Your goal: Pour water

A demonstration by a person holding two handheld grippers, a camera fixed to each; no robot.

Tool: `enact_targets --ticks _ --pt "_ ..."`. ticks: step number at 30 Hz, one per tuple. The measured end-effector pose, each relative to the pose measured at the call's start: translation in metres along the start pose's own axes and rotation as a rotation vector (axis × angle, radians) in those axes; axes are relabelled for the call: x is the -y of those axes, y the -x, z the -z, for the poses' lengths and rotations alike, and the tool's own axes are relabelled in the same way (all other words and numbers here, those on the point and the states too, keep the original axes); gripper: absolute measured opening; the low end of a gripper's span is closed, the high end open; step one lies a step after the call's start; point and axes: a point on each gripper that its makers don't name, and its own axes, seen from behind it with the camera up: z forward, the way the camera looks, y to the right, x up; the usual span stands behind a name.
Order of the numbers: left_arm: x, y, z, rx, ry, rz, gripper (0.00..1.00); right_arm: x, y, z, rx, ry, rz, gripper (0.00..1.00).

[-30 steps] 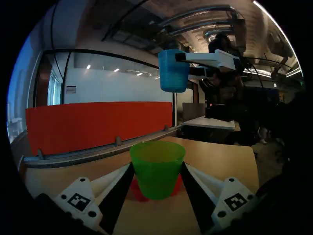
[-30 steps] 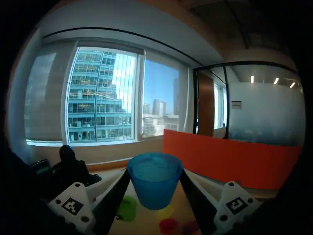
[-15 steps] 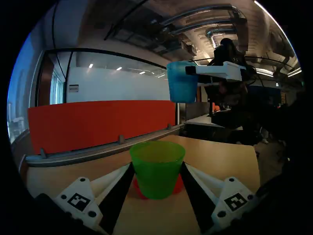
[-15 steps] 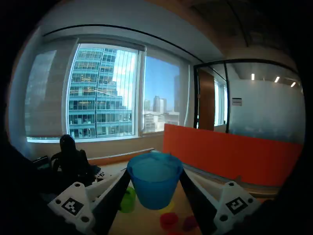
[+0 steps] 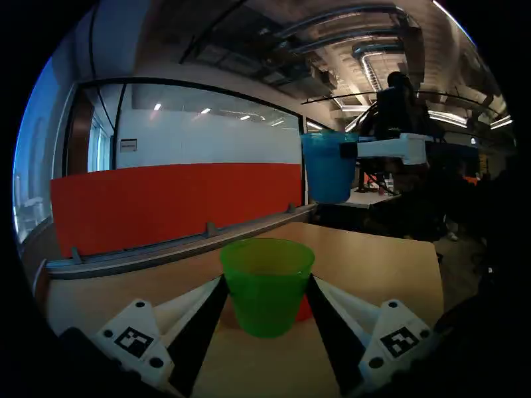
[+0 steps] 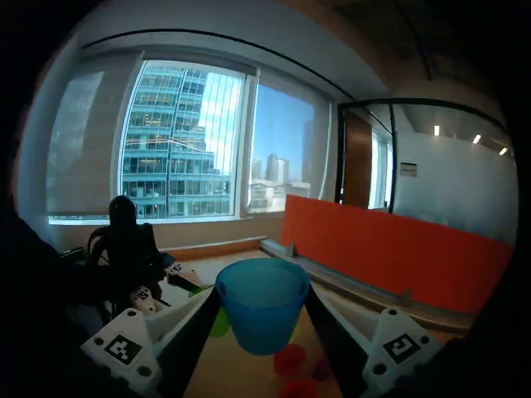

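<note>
My left gripper (image 5: 267,282) is shut on a green cup (image 5: 267,292), held upright just above the wooden table (image 5: 372,262). My right gripper (image 6: 263,295) is shut on a blue cup (image 6: 263,305), also upright. In the left gripper view the blue cup (image 5: 328,166) hangs in the air to the upper right of the green one, held by the right gripper's white fingers (image 5: 391,146). In the right gripper view the green cup (image 6: 219,325) peeks out low on the left, behind the blue cup. Whether either cup holds water I cannot tell.
Small red cups (image 6: 290,358) and a purple one (image 6: 323,369) stand on the table under the blue cup. A red cup (image 5: 304,309) sits behind the green one. An orange partition (image 5: 179,199) runs along the table's far edge. A person (image 5: 398,109) stands behind the right gripper.
The right gripper with the blue cup has dropped lower and drifted right in the left gripper view. Its own view now takes in more of the table. The left gripper has barely moved.
</note>
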Motion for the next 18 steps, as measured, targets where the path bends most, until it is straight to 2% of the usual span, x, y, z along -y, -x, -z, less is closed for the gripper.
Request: enact_targets --ticks 6,18 --pt "0.003 0.01 0.0 0.032 -0.005 0.012 0.82 0.007 0.023 0.002 0.022 -0.019 0.011 0.9" --pt "0.009 0.032 -0.001 0.106 -0.008 0.007 0.82 0.017 0.045 0.002 0.022 -0.047 0.014 0.91"
